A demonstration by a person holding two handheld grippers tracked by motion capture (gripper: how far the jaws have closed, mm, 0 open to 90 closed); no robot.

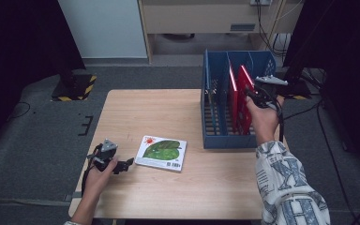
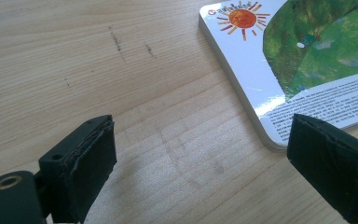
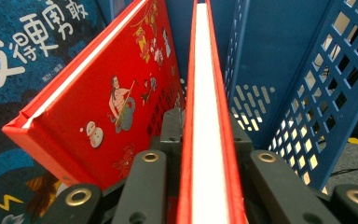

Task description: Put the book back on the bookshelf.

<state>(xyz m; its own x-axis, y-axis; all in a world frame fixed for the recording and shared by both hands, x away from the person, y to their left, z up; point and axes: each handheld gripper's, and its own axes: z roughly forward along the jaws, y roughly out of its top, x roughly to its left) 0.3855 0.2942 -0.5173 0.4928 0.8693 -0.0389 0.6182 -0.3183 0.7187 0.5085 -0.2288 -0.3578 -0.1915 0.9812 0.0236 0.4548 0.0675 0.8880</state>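
A white picture book with a green leaf and an orange sun lies flat on the wooden table. My left gripper rests on the table just left of it, open, with the book's near corner beside one pad. My right gripper is shut on the edge of a thin red book standing upright in the blue rack. A second red book leans beside it.
In the right gripper view a dark blue book with white characters stands to the left, and the rack's perforated blue wall is at the right. Grey carpet surrounds the table. A black stand with striped tape sits beyond the far left corner.
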